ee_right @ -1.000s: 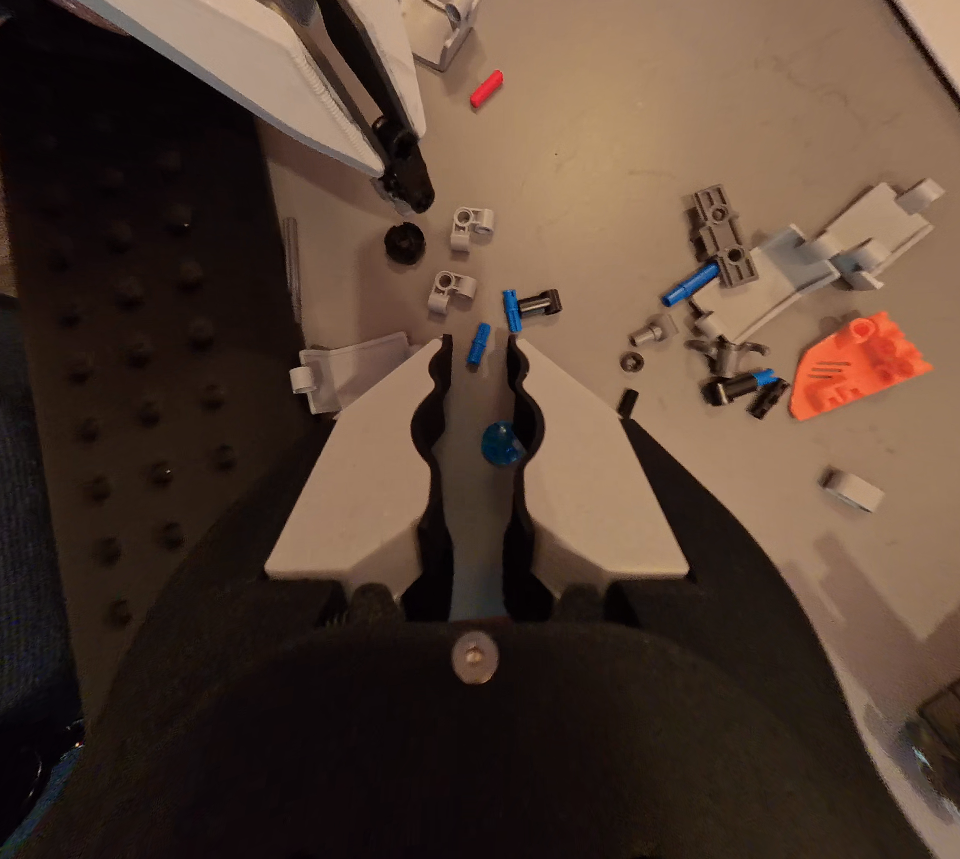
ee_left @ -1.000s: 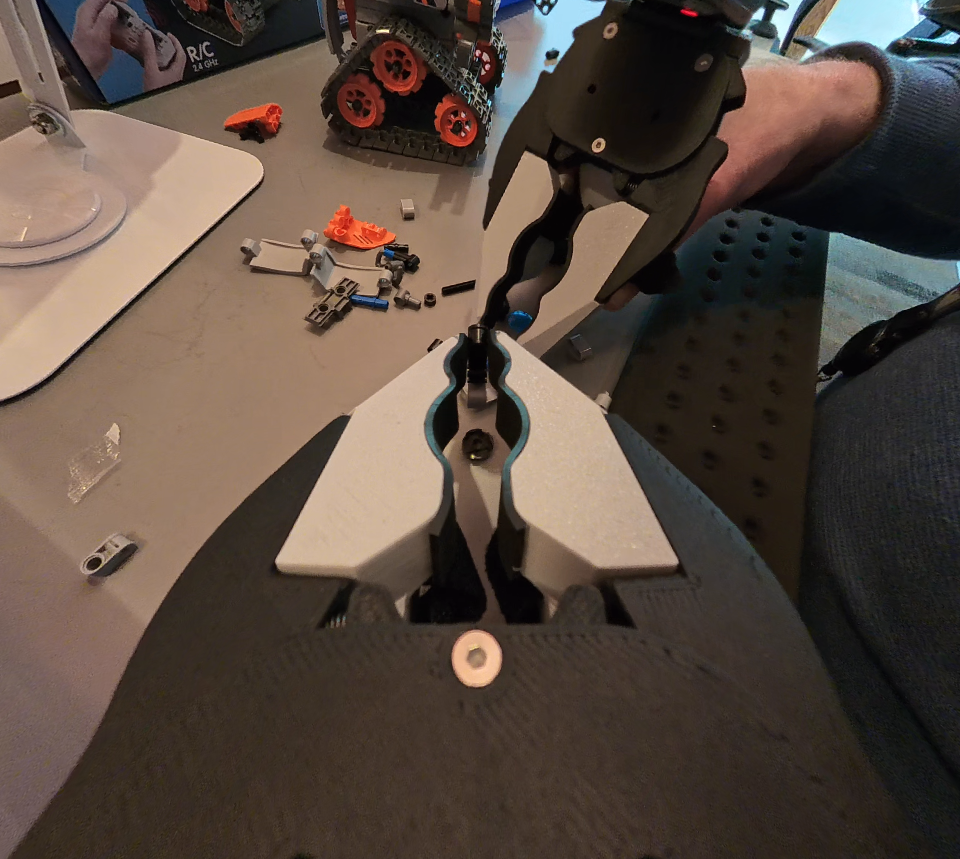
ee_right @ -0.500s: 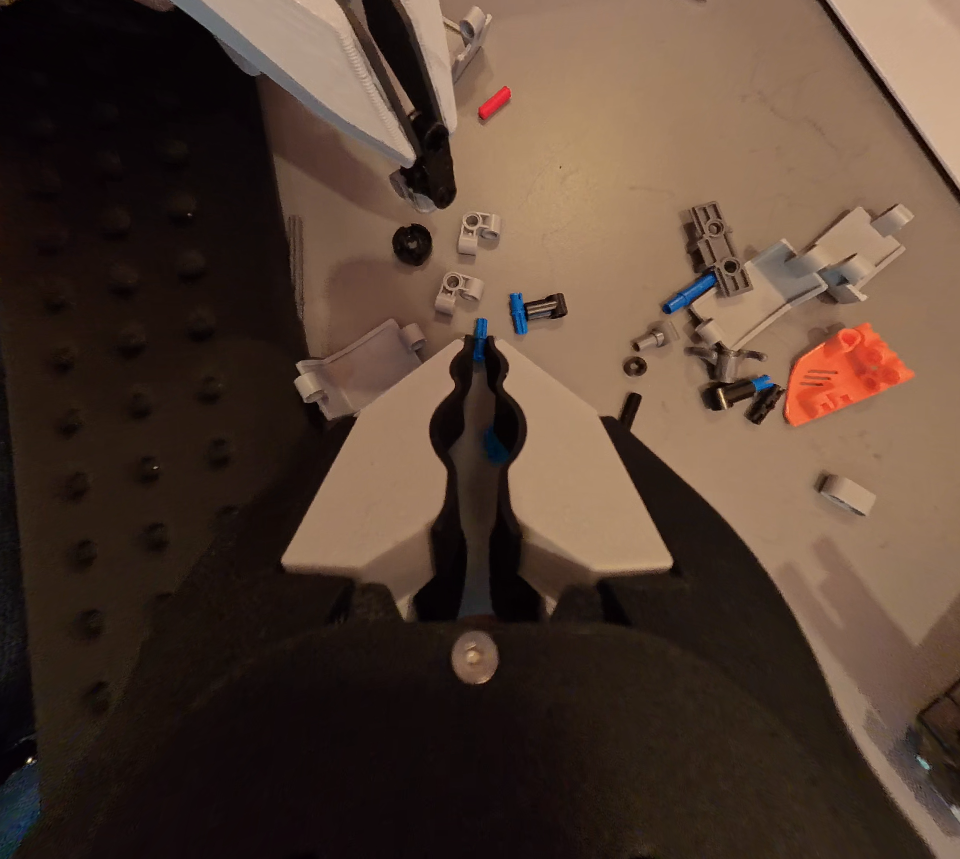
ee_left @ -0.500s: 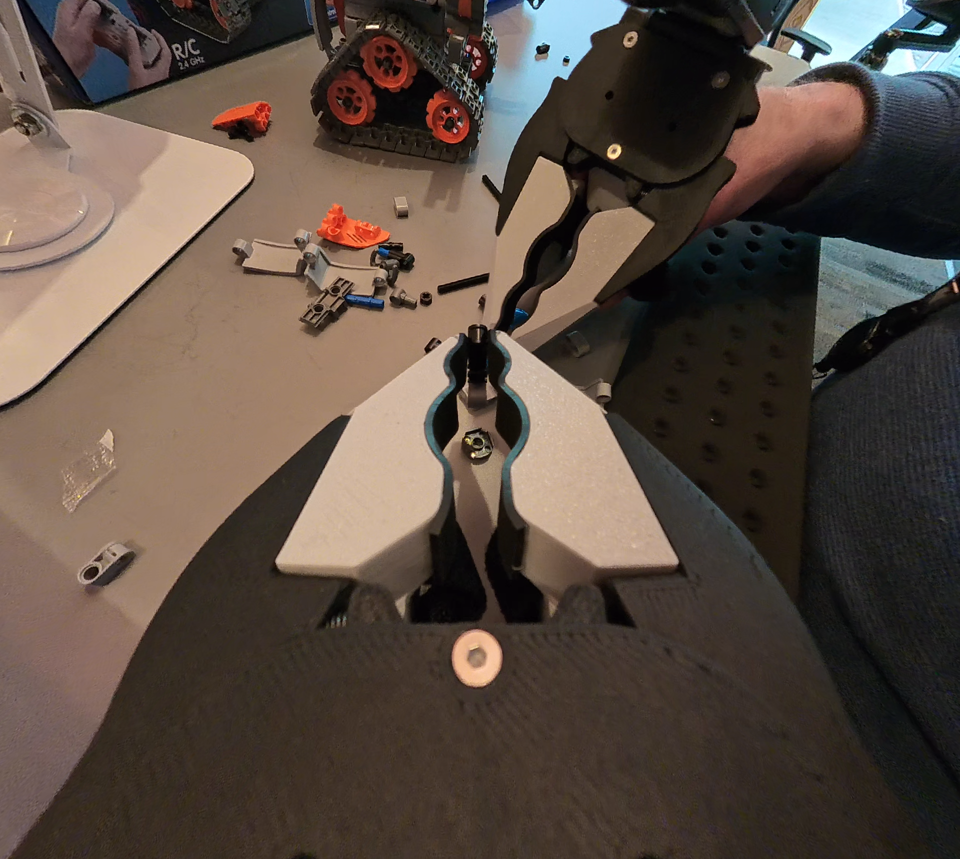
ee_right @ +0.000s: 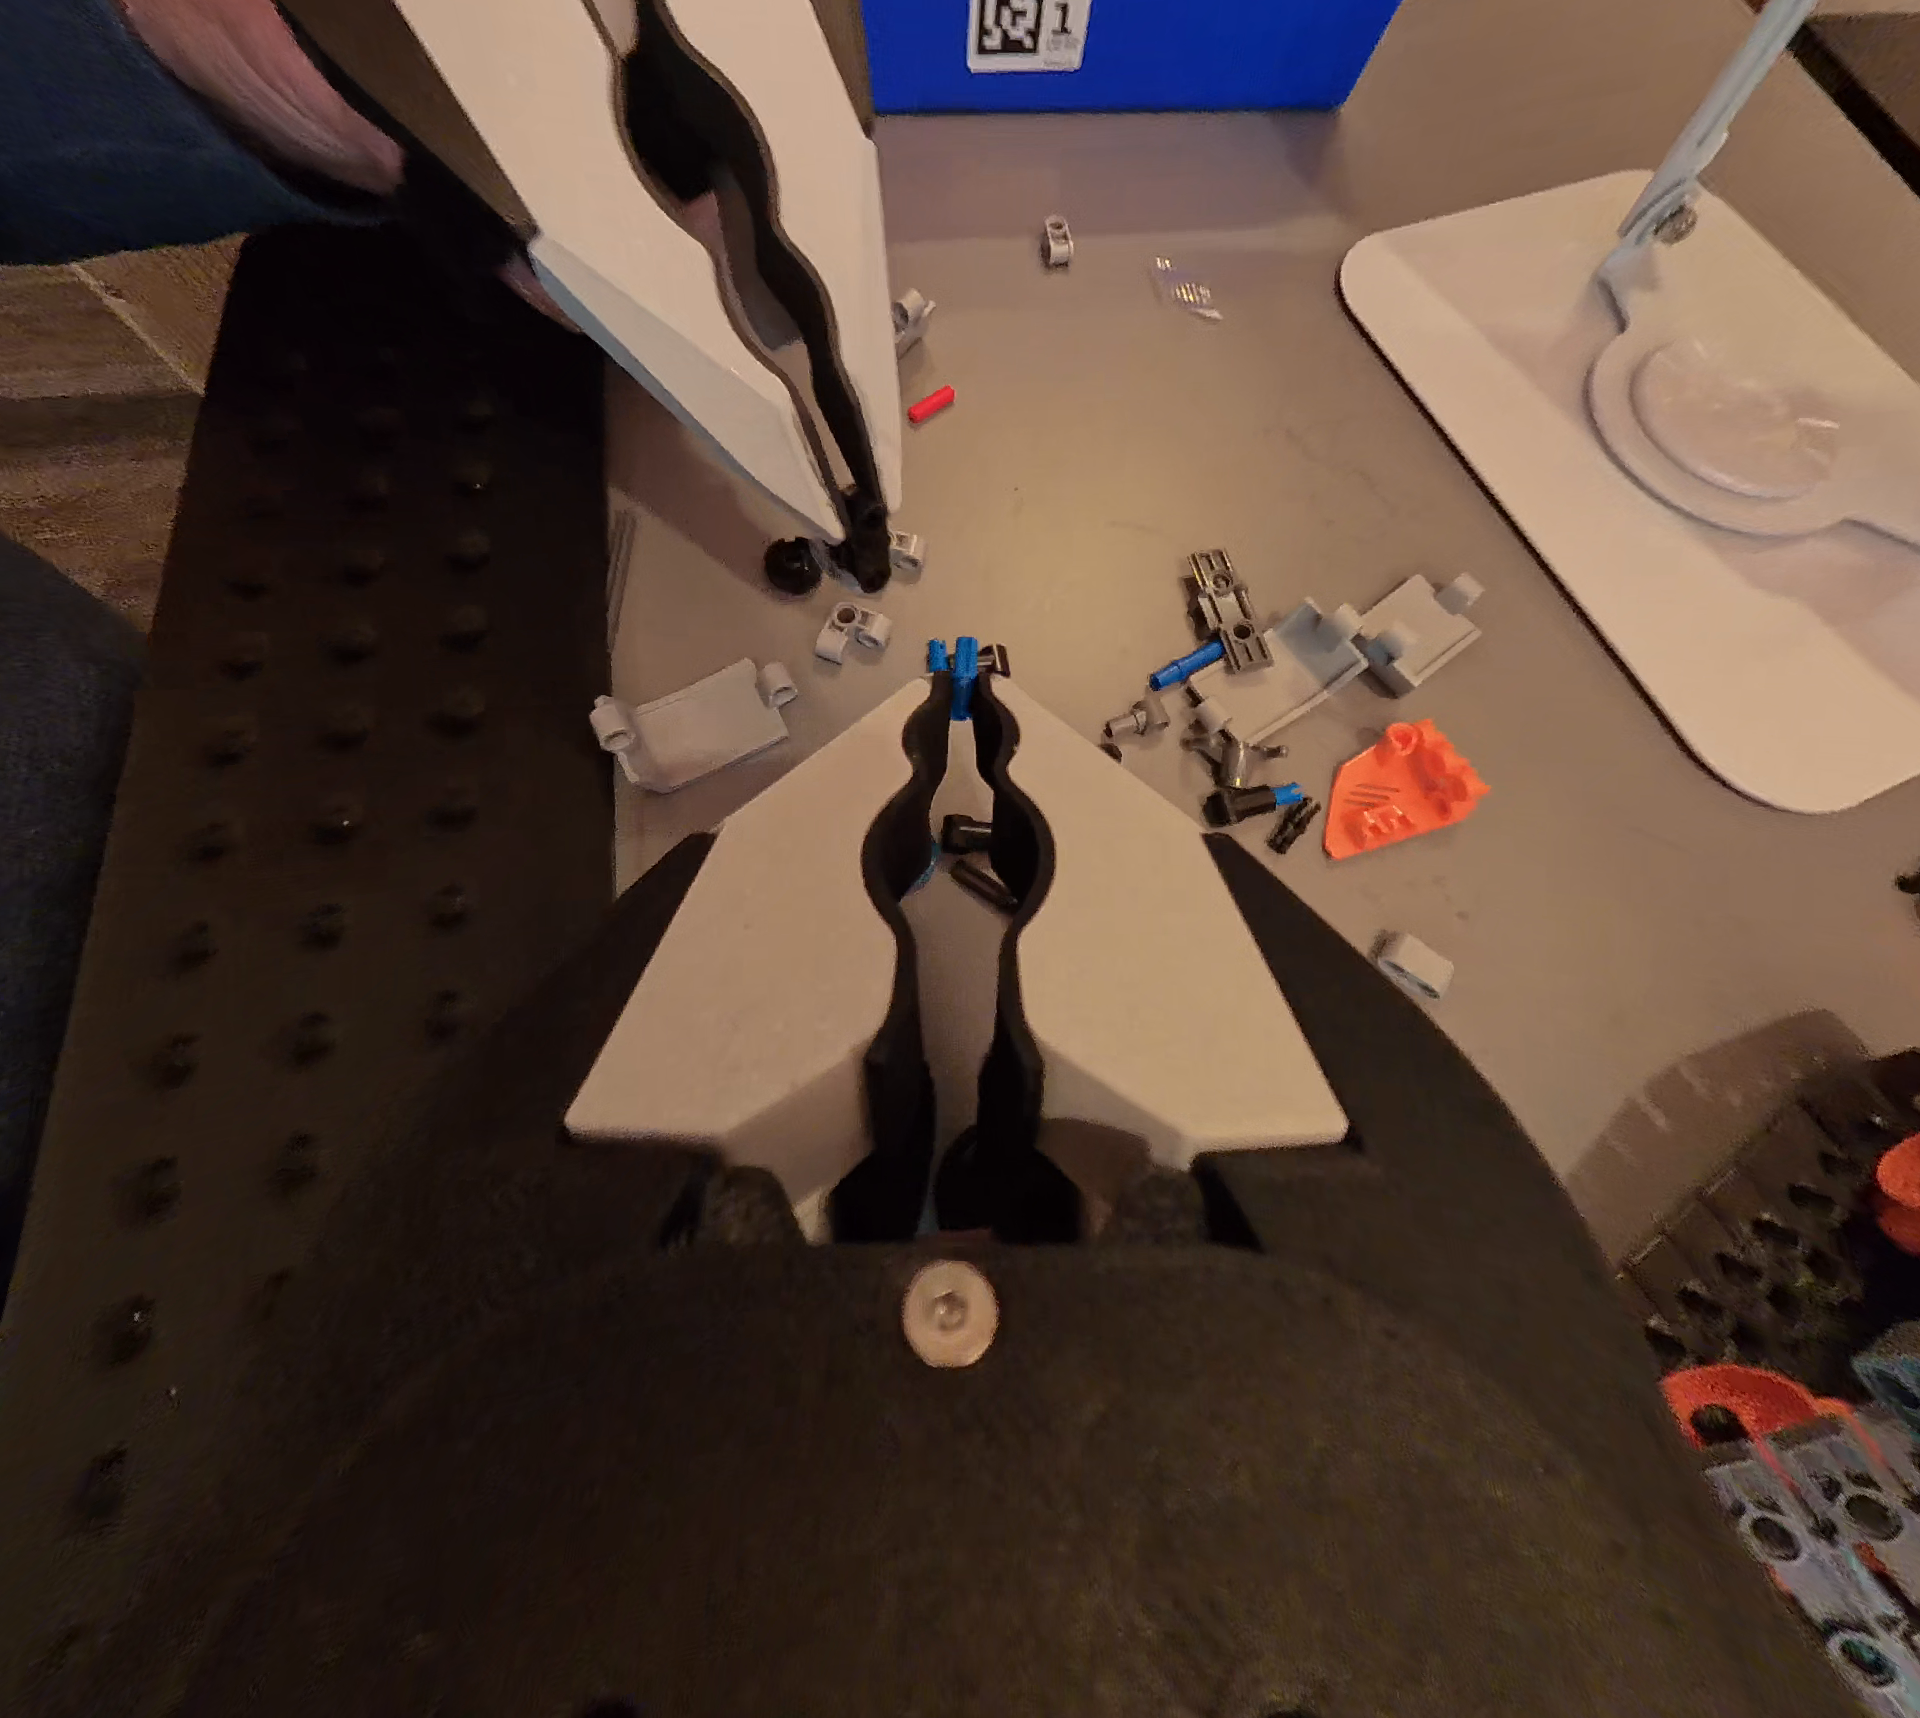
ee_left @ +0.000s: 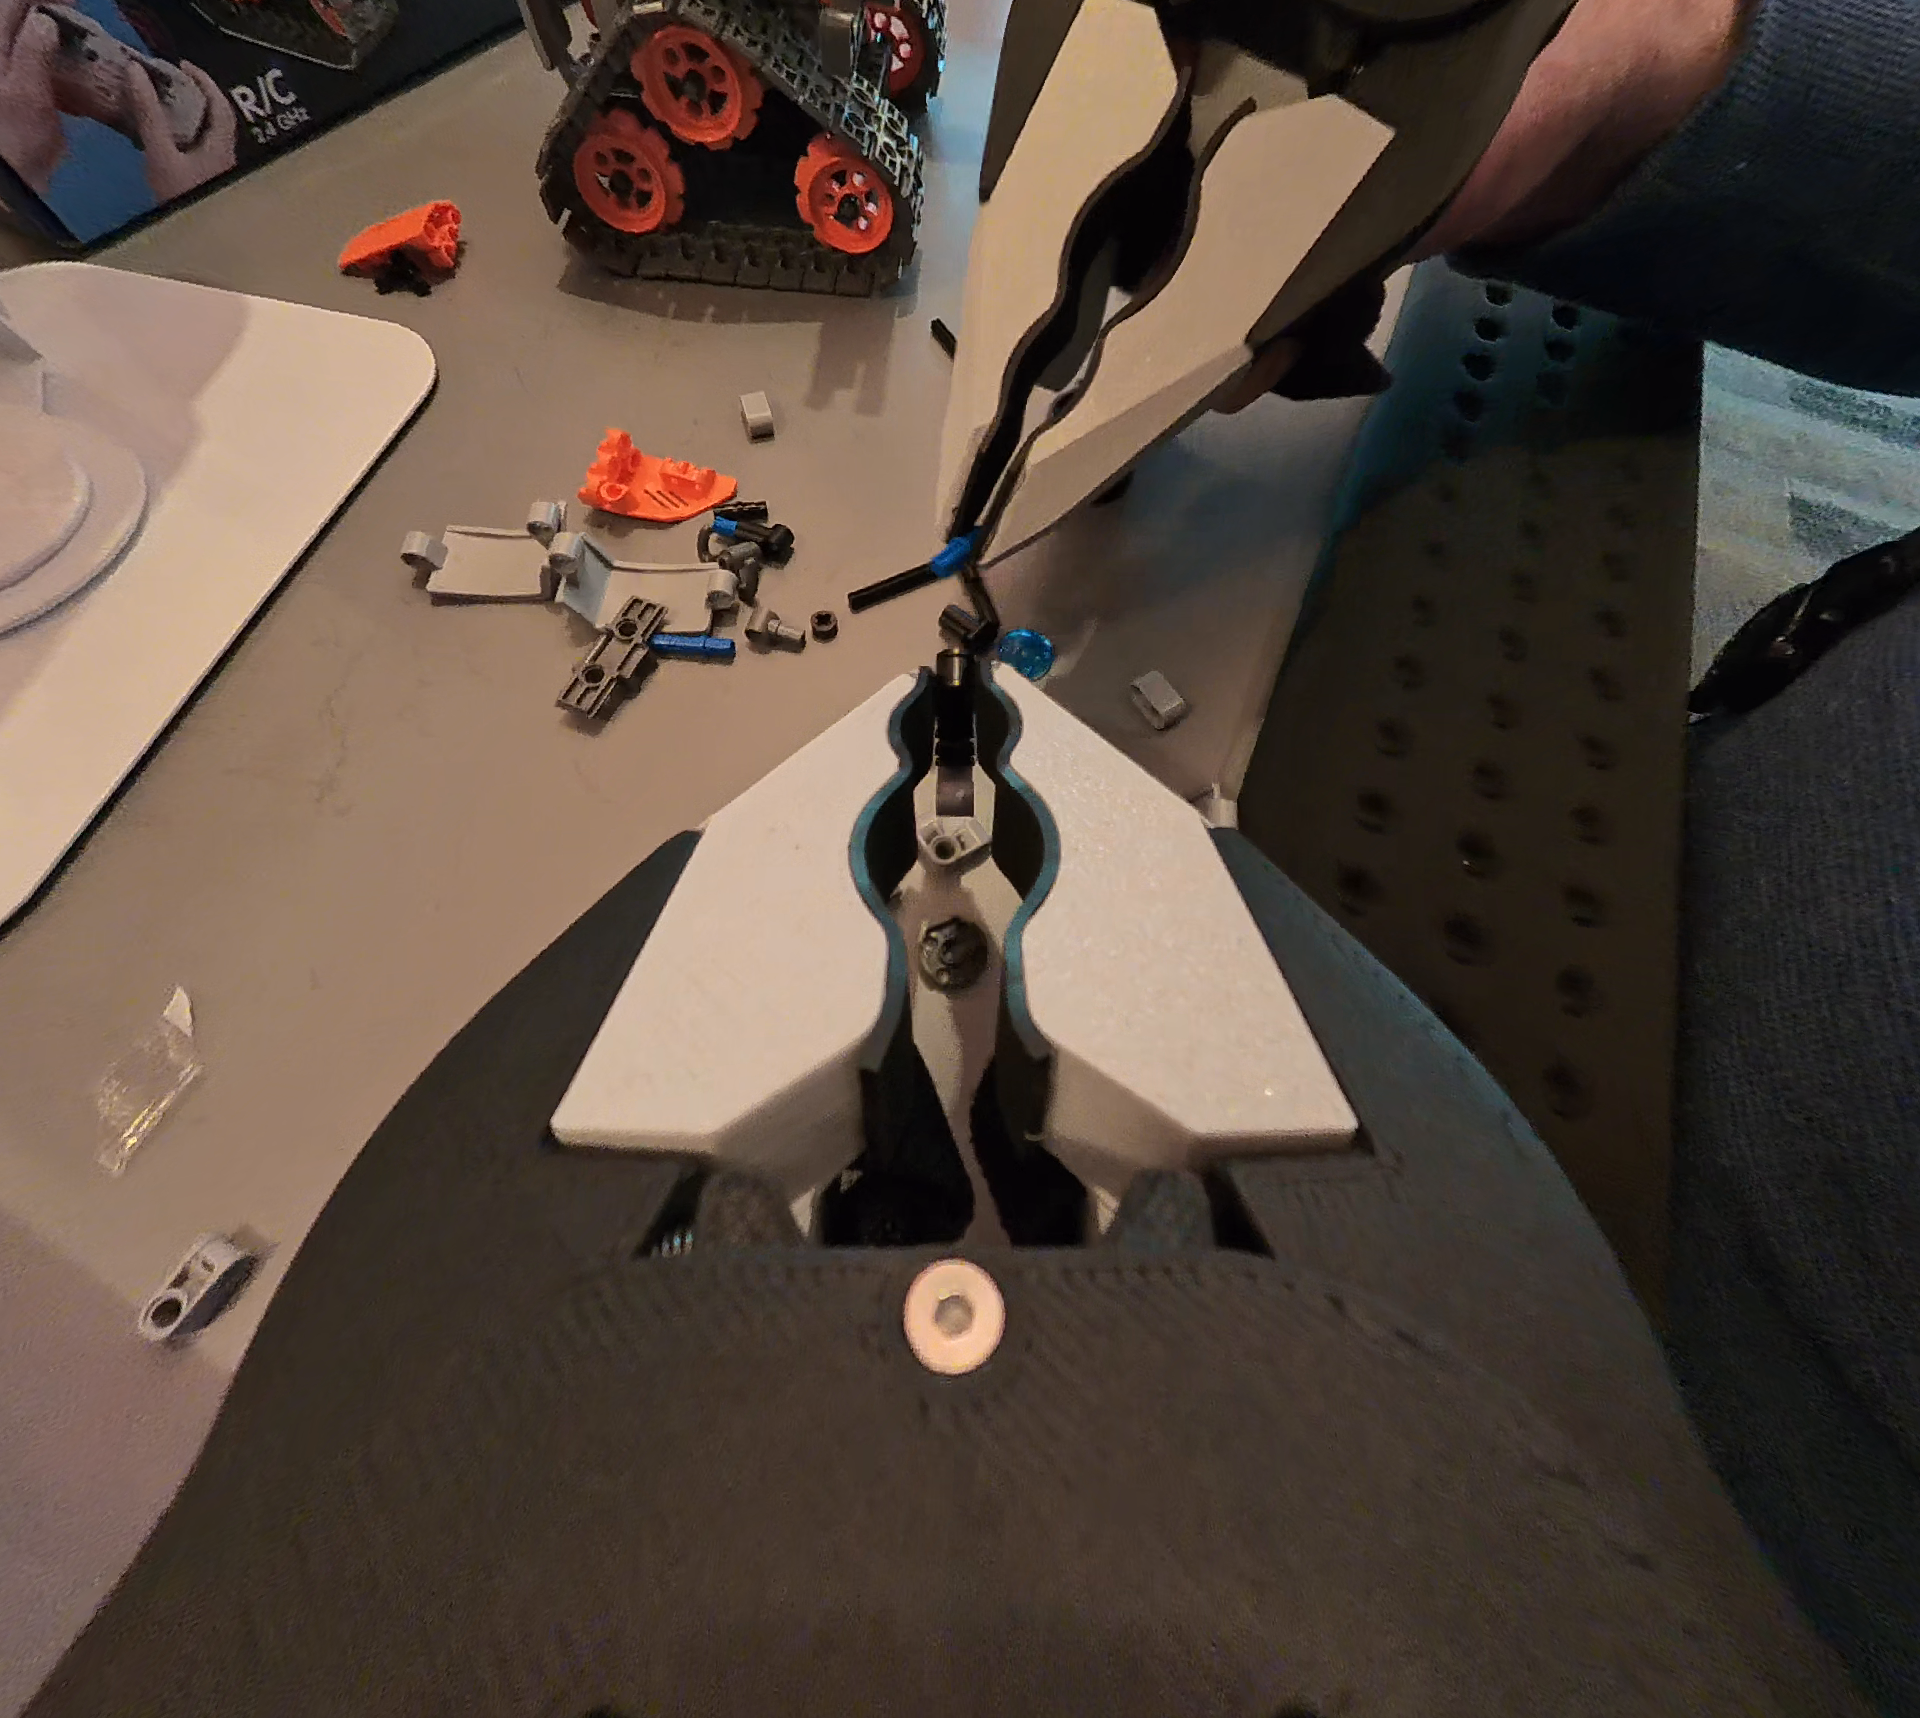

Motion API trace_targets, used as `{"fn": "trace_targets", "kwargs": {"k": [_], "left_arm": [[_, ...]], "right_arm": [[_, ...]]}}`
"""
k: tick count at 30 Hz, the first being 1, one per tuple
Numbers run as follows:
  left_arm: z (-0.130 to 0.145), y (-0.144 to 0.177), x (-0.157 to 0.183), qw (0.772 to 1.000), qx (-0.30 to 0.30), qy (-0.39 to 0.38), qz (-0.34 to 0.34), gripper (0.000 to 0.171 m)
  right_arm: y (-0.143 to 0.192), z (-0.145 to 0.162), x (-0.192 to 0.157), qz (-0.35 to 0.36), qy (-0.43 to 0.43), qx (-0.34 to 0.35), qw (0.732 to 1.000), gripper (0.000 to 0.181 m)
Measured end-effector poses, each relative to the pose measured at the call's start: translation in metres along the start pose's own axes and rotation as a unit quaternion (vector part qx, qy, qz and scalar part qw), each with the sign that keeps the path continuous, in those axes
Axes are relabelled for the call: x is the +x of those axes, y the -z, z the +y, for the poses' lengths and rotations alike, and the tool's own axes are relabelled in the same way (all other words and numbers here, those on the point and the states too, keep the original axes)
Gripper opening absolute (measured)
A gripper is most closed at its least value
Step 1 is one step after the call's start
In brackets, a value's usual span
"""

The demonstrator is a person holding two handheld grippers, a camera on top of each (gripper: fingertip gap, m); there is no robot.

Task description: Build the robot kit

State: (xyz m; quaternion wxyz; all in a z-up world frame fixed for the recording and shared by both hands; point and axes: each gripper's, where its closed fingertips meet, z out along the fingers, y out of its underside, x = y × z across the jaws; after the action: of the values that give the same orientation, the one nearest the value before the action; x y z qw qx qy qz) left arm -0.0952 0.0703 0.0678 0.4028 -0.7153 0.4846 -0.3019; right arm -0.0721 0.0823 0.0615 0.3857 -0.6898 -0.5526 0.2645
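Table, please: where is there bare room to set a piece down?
Bare: the grey table between the white base plate and the left gripper, shut on a black pin. Crowded: the loose parts by the right gripper, shut on a blue pin.

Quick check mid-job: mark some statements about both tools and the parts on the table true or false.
1. The right tool is shut on a blue pin. True.
2. The left tool is open and empty. False: it is shut on a black pin.
3. The tracked vehicle has orange wheels. True.
4. The orange panel is gripped by the right tool. False: it lies on the table.
5. A red pin lies on the table. True.
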Motion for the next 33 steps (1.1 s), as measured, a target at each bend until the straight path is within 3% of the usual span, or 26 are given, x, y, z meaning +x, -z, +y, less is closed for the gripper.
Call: {"fn": "trace_targets", "kwargs": {"k": [21, 33], "left_arm": [[0.0, -0.019, 0.005, 0.999, -0.022, -0.042, 0.0, 0.004], [-0.001, -0.02, 0.009, 0.996, -0.029, -0.079, 0.002, 0.004]], "right_arm": [[0.009, -0.012, -0.012, -0.027, 0.071, 0.053, 0.996, 0.001], [0.002, 0.0, -0.016, -0.033, 0.131, 0.002, 0.991, 0.001]]}}
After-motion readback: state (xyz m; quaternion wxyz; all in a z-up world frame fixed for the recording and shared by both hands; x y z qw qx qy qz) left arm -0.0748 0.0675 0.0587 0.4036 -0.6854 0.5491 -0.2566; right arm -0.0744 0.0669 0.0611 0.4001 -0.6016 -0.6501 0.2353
